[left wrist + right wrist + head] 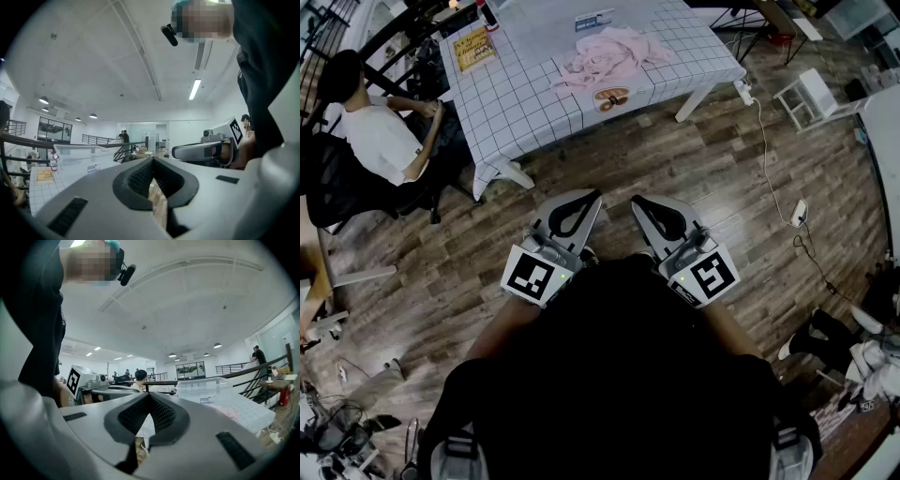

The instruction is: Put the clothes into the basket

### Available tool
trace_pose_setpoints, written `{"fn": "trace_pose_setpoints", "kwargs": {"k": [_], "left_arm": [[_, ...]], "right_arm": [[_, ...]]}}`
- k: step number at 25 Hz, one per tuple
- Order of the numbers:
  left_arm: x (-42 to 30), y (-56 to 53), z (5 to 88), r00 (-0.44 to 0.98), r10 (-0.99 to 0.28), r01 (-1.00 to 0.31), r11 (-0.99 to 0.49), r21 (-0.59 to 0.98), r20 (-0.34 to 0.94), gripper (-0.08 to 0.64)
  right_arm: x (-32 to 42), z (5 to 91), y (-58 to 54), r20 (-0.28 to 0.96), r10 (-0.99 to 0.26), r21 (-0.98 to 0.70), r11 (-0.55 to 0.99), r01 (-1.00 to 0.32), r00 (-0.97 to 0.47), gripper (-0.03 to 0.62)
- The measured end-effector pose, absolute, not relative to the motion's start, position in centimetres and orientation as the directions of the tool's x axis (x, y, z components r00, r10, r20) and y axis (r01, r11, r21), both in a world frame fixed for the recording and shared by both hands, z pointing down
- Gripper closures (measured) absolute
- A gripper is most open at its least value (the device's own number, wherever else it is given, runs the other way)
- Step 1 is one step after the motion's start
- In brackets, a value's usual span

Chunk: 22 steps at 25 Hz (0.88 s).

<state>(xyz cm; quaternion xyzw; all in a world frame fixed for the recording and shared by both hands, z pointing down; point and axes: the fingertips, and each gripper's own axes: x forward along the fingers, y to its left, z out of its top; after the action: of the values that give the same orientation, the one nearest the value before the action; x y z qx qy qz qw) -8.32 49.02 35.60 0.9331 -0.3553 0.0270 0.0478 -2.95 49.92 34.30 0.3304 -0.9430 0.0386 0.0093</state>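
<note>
A heap of pink clothes (pixel 617 52) lies on the white checked table (pixel 525 94) far ahead of me; it shows pale pink (pixel 230 413) in the right gripper view. A clear plastic bin (pixel 206 386) stands on that table behind the clothes, and it is also in the left gripper view (pixel 77 154). My left gripper (pixel 598 195) and right gripper (pixel 636 200) are held side by side close to my body, over the wooden floor and well short of the table. Both are shut, tips together, with nothing between them.
A person in a white shirt (pixel 377 136) sits at the table's left end. A yellow book (pixel 473 49), a bottle (pixel 487 14) and a small card (pixel 592 21) lie on the table. A power strip with a cable (pixel 798 212) and a white stool (pixel 806 94) are at the right.
</note>
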Motion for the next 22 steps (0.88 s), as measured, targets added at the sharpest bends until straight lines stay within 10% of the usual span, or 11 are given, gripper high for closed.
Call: {"fn": "trace_pose_setpoints", "kwargs": {"k": [22], "left_arm": [[-9.0, 47.5, 35.0, 0.771, -0.636, -0.636, -0.763, 0.113, 0.045, 0.560]], "right_arm": [[-3.0, 34.6, 48.8, 0.074, -0.665, -0.070, 0.740, -0.669, -0.744, 0.574]]}}
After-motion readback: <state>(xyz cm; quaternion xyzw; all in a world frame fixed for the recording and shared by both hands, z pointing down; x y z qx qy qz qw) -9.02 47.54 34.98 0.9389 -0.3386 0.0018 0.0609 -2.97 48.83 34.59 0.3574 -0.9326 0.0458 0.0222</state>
